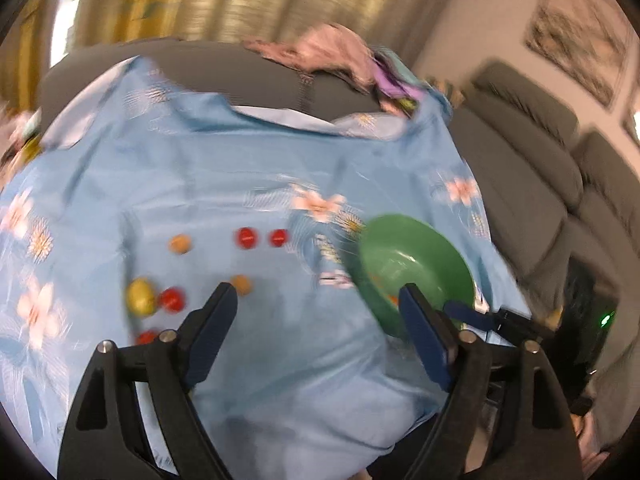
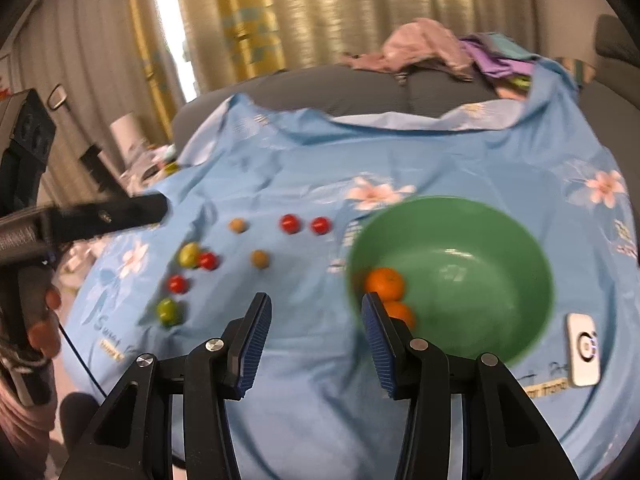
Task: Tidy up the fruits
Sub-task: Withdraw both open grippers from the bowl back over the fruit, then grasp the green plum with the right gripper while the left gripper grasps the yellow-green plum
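The right hand-held gripper point(image 2: 316, 312) hung released, jaws wide apart and holding nothing, above the blue flowered cloth point(image 2: 304, 168), its right finger just before the near rim of the green bowl point(image 2: 516, 240). The left hand-held gripper point(image 1: 316, 300) was likewise spread and empty over the cloth. Printed writing lay on the cloth near the front: a cursive word beginning "Sw" at the left, and a yellow strip at the right too blurred to read. A white device point(image 2: 584, 348) with a ring mark lay just right of the bowl. Two oranges point(image 2: 385, 282) sat touching in the bowl, against its left wall. Left of the bowl, loose on the cloth, lay four small red fruits point(image 2: 289, 224), two yellow-green ones point(image 2: 189, 254) and two tan ones point(image 2: 259, 259); one red touched a yellow-green. Farther back the cloth ended at a grey sofa back point(image 2: 360, 92) with a heap of pink and purple clothes point(image 2: 432, 50). Beyond hung beige curtains point(image 2: 320, 12); the left wrist view showed more grey sofa cushions point(image 1: 532, 168) and a framed picture point(image 1: 580, 40) on the wall.
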Demonstrator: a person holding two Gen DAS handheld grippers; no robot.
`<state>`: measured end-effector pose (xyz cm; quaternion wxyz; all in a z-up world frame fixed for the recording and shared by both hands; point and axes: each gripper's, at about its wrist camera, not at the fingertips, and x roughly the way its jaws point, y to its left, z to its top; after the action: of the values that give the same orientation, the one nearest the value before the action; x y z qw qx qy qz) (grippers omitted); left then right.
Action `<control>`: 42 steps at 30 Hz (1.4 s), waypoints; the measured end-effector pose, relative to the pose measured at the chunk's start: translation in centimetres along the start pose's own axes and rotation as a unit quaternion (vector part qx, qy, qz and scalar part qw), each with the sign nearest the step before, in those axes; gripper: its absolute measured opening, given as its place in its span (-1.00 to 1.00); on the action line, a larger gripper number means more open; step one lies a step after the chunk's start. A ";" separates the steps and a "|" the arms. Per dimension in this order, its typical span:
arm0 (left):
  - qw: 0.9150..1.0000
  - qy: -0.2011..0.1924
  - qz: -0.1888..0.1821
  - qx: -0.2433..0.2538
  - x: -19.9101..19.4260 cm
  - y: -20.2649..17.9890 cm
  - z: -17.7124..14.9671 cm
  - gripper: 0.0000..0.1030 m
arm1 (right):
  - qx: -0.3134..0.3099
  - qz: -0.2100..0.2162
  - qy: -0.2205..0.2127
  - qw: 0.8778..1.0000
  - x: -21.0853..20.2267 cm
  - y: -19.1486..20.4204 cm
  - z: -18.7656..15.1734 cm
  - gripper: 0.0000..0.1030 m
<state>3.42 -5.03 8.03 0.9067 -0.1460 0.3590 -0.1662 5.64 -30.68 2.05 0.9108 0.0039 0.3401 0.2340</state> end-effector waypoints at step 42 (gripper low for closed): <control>0.988 0.047 0.129 0.074 1.5 13.4 -4.3 0.93 | -0.116 0.177 0.187 0.959 17.8 15.5 -2.0 -0.32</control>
<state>4.14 5.83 -1.03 0.9109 -0.0229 0.4041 -0.0805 9.54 -9.51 -7.87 0.7692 -0.0857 0.4682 0.4264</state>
